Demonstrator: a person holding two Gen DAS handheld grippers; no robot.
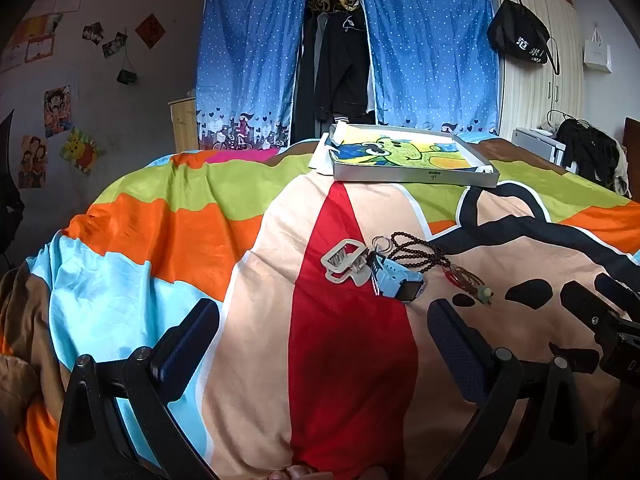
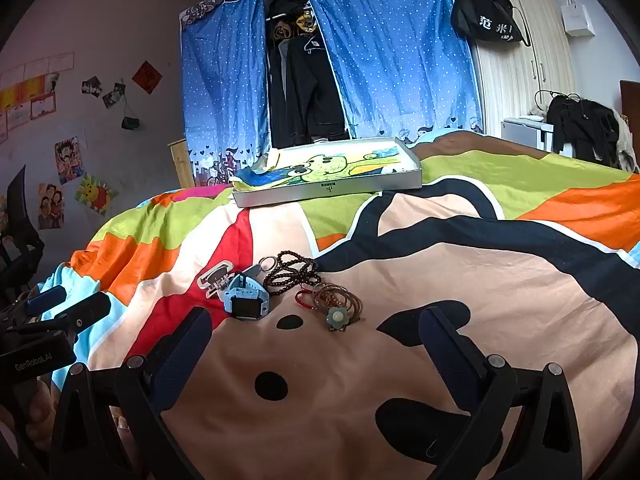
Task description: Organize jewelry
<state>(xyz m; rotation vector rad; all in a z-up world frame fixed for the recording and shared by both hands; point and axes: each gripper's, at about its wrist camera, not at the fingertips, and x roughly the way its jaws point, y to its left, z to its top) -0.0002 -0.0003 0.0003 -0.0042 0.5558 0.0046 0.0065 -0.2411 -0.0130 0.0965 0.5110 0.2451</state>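
We hold both grippers, left gripper [image 1: 324, 320] and right gripper [image 2: 316, 328], jaws wide and empty, above the colourful bedspread [image 2: 460, 280]; beyond the jewelry pile [image 2: 280, 288] sits a shallow box [image 2: 328, 190], blue curtains [image 2: 392, 60] behind it.

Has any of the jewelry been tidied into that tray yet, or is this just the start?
Just the start, it seems. The hair clip, blue watch, dark bead string and flower-charm bangles all lie clustered on the bedspread. The tray behind shows only a cartoon picture. Left tool and right tool are open, holding nothing. Everything remains to be moved.
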